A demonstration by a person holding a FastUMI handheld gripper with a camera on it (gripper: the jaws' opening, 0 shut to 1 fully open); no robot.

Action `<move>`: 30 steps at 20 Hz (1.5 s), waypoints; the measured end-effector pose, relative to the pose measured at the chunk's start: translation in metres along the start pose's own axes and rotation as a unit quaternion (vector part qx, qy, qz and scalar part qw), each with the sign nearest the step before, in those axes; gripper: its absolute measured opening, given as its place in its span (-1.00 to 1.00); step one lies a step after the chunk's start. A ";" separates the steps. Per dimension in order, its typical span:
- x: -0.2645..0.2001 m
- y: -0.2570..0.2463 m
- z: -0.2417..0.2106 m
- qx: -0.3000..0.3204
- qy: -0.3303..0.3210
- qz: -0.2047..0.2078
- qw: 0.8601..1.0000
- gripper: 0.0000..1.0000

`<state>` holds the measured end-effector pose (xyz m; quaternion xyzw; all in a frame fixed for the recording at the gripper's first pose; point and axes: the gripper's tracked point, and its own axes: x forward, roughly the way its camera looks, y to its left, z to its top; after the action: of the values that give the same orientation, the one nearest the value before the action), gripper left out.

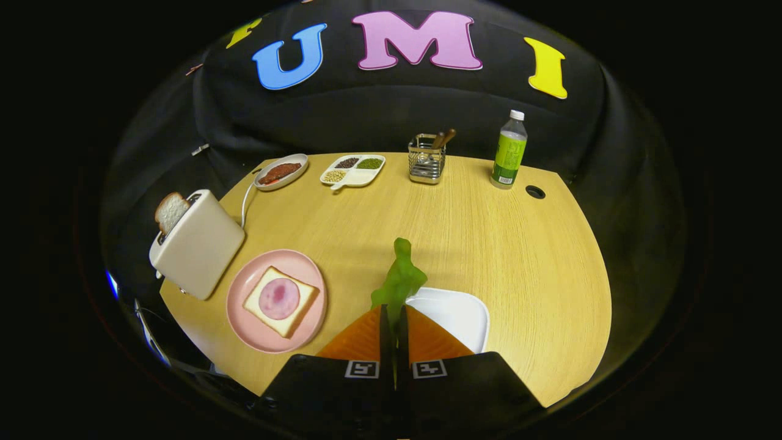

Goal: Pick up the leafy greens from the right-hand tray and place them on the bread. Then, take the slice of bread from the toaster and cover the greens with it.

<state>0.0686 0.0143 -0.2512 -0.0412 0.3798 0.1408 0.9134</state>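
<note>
My gripper (394, 313) is shut on the leafy greens (400, 278), which stick up and forward from between the two orange fingers (360, 339). It is lifted over the left edge of the white tray (461, 315). To the left lies a pink plate (244, 305) carrying a slice of bread (256, 308) topped with a round of pink ham (279, 298). Further left stands a cream toaster (198, 244) with a second slice of bread (170, 211) poking out of its slot.
At the back of the wooden table (489, 244) are a small dish of red sauce (281, 172), a divided dish of grains (354, 170), a wire utensil holder (426, 159) and a green bottle (509, 151). A cable hole (535, 192) sits near the bottle.
</note>
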 end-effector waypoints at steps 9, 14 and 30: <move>-0.007 0.094 0.012 -0.015 -0.019 0.018 1.000 -0.90; 0.011 0.146 0.008 -0.036 -0.012 0.041 0.998 -0.90; 0.064 0.187 -0.027 -0.128 0.044 0.041 0.990 -0.62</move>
<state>0.0392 0.2029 -0.3095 -0.1478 0.3998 0.2239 0.8765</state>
